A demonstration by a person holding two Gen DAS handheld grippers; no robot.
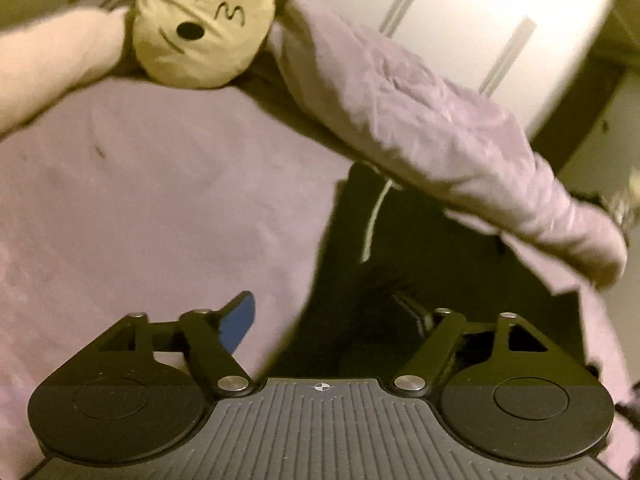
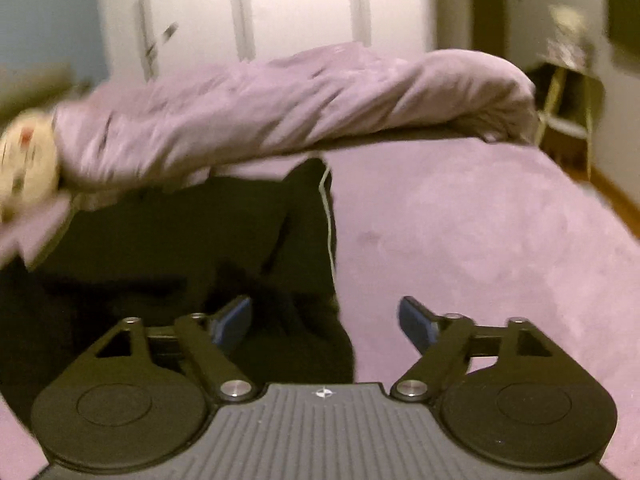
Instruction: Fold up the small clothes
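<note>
The black fabric garment with a thin white stripe (image 2: 168, 248) lies flat on the lilac bed (image 2: 480, 240), beneath the wide-spread right tool (image 2: 326, 320). It also extends ahead of the wide-spread left tool (image 1: 332, 316), toward that tool's right finger.

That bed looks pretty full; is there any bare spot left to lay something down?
Yes. The purple sheet lies bare right of the black garment, up to the rumpled duvet. Another bare stretch lies left of the garment, below the emoji pillow. It is crowded along the duvet and pillow.
</note>
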